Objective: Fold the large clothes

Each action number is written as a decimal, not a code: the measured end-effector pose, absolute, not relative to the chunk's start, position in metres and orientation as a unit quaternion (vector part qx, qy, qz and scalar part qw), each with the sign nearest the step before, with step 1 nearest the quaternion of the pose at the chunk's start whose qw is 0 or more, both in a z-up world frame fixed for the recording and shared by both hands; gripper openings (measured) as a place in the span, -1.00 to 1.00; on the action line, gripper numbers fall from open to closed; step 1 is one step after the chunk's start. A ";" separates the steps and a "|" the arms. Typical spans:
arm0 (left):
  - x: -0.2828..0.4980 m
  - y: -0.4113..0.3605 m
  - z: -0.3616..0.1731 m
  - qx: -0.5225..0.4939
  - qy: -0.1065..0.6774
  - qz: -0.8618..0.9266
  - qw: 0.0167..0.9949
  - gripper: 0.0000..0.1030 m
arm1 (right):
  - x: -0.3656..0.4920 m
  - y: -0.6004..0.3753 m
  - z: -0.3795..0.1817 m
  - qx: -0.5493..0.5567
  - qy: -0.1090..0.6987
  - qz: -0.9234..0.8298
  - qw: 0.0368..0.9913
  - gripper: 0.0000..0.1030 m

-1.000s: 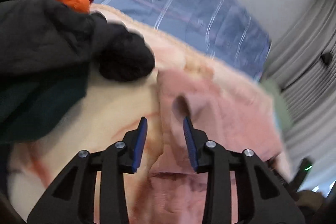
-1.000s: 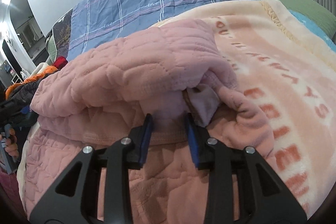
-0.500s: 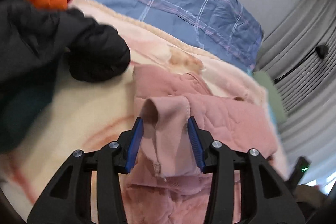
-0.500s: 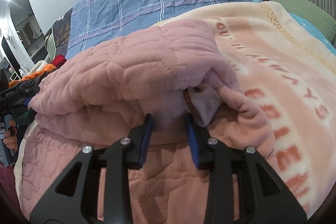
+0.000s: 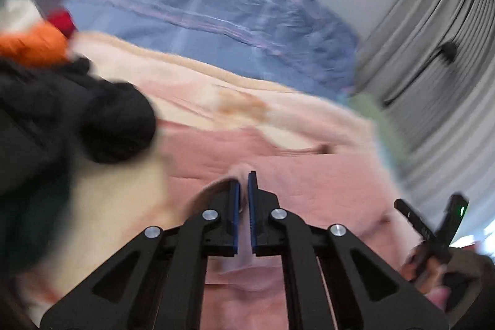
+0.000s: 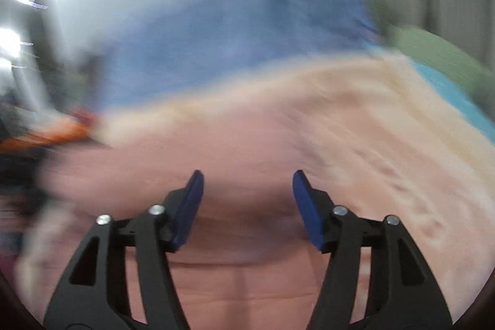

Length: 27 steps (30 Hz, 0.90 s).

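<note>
A large pink quilted garment (image 5: 278, 163) lies on a cream and peach blanket (image 5: 191, 88) on the bed. My left gripper (image 5: 243, 178) is shut on a fold of the pink garment, pinched between its blue pads. In the right wrist view, which is heavily blurred, my right gripper (image 6: 247, 175) is open and empty just above the pink garment (image 6: 247, 144). The other gripper and the hand holding it show at the left view's lower right (image 5: 433, 237).
A black jacket (image 5: 77, 119) with orange clothing (image 5: 34, 45) behind it is piled at the left. A blue plaid sheet (image 5: 201, 17) covers the far side of the bed. Grey curtains (image 5: 448, 67) and a green pillow (image 6: 433, 51) are at the right.
My left gripper has closed on a fold of the pink garment. My right gripper has let go of the garment, opened wide and is moving fast, blurring its view.
</note>
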<state>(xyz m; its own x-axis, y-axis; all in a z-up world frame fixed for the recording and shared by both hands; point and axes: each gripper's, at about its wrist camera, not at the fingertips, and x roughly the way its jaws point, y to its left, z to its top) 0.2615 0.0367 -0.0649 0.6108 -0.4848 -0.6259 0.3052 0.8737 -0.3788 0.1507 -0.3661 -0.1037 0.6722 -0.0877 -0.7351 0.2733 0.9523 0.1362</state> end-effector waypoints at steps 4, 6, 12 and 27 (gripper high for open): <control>0.260 0.056 -0.073 -0.136 0.420 -0.173 0.880 -0.93 | 0.146 -0.369 -0.127 0.132 0.407 -0.093 0.899 0.17; 0.253 0.058 -0.068 -0.195 0.415 -0.238 0.856 -0.88 | 0.147 -0.362 -0.119 0.110 0.411 -0.103 0.899 0.17; 0.223 -0.016 -0.039 -0.072 0.354 -0.295 0.885 -0.32 | 0.125 -0.351 -0.060 0.170 0.339 -0.104 0.919 -0.14; 0.209 -0.111 -0.131 0.121 0.344 -0.255 0.896 -0.09 | 0.180 -0.308 -0.099 0.035 0.424 -0.108 0.899 -0.03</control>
<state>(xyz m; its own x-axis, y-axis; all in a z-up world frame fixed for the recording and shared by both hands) 0.2087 -0.1109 -0.1311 0.6336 -0.3740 -0.6773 0.5405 0.8403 0.0416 0.1800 -0.3078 -0.0992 0.6173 -0.1643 -0.7693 0.2237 0.9742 -0.0286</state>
